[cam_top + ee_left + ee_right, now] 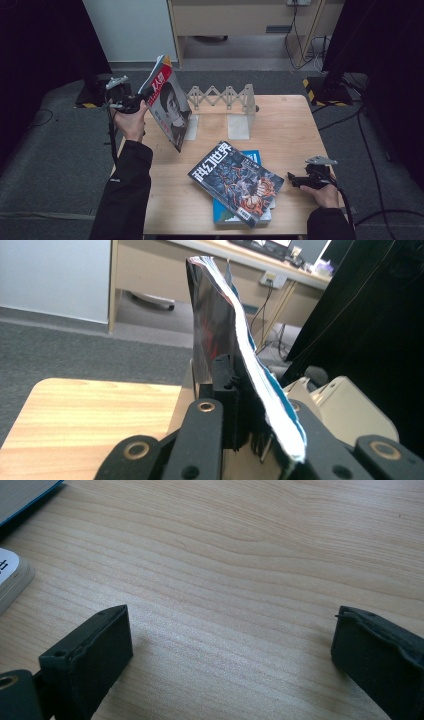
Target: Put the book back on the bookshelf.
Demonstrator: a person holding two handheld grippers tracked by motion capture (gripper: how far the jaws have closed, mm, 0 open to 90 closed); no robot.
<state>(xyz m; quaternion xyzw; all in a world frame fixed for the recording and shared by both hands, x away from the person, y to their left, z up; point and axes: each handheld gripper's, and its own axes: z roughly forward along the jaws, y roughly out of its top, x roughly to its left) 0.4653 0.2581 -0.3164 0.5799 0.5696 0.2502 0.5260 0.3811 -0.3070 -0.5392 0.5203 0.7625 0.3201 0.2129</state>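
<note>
My left gripper [141, 98] is shut on a magazine with a portrait and red lettering on its cover [169, 105], held upright above the table's left rear part. In the left gripper view the magazine [225, 340] stands edge-on between the jaws, its pages curving to the right. A dark science-fiction magazine [236, 182] lies on a blue book [252, 156] at the front middle of the wooden table [290, 125]. My right gripper [290, 179] rests low at the table's front right, to the right of that stack. Its jaws stand wide apart over bare wood [230, 580], nothing between them.
A pale expanding book rack [227, 102] with upright dividers stands at the table's rear middle, just right of the held magazine. Corners of the stacked books [12, 575] lie left of my right gripper. Grey carpet, a desk and cables lie beyond the table.
</note>
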